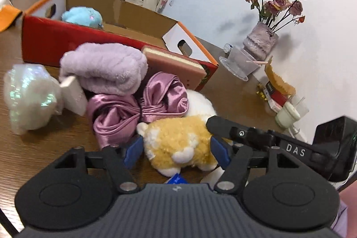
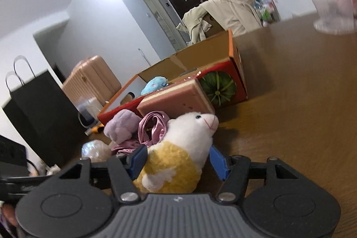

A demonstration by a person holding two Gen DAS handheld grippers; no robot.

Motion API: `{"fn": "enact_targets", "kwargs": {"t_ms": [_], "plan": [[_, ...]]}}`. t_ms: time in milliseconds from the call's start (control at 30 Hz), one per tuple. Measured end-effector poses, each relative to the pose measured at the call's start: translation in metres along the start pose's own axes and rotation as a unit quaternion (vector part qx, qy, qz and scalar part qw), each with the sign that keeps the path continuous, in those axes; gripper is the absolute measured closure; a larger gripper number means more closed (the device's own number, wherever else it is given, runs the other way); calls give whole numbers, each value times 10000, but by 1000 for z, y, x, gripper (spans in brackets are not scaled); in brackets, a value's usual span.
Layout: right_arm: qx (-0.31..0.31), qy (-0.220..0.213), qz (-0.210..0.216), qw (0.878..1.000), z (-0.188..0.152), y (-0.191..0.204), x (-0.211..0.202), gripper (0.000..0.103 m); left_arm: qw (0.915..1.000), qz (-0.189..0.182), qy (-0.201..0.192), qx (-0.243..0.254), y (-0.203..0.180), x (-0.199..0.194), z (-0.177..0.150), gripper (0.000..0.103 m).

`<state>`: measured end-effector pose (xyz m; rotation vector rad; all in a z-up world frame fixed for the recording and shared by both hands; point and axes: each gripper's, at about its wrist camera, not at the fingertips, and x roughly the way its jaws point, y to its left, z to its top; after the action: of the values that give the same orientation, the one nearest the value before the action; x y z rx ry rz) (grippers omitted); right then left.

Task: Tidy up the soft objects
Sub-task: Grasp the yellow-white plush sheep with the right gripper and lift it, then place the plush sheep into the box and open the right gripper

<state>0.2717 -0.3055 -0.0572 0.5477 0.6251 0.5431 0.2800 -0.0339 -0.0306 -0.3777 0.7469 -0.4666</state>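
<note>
A yellow-and-white plush animal (image 1: 178, 139) lies on the brown table (image 1: 33, 155) in front of a heap of soft things. My left gripper (image 1: 177, 152) has both blue pads pressed on the plush's yellow rump. My right gripper (image 2: 178, 160) straddles the same plush (image 2: 189, 135) at mid-body; its left pad touches, its right pad stands a sliver clear. One black finger (image 1: 223, 124) of the right gripper shows in the left wrist view. Behind the plush lie pink satin cloth (image 1: 133, 108), a lilac fleece bundle (image 1: 104, 66) and a pink sponge block (image 1: 176, 64). The open red cardboard box (image 1: 55, 41) holds a blue plush (image 1: 81, 17).
A shiny white pouch (image 1: 29, 95) sits left of the heap. A vase of dried roses (image 1: 260, 41), a glass (image 1: 236, 61) and a candle jar (image 1: 287, 115) line the wall side. A black paper bag (image 2: 38, 108) and a suitcase (image 2: 93, 77) stand beyond the table's far edge.
</note>
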Motion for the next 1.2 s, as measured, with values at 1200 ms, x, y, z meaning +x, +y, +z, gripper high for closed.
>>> {"fn": "enact_targets", "kwargs": {"t_ms": [1200], "plan": [[-750, 37, -699, 9947, 155, -1, 107, 60, 9995, 85, -22, -292, 13, 103, 155, 46]]}}
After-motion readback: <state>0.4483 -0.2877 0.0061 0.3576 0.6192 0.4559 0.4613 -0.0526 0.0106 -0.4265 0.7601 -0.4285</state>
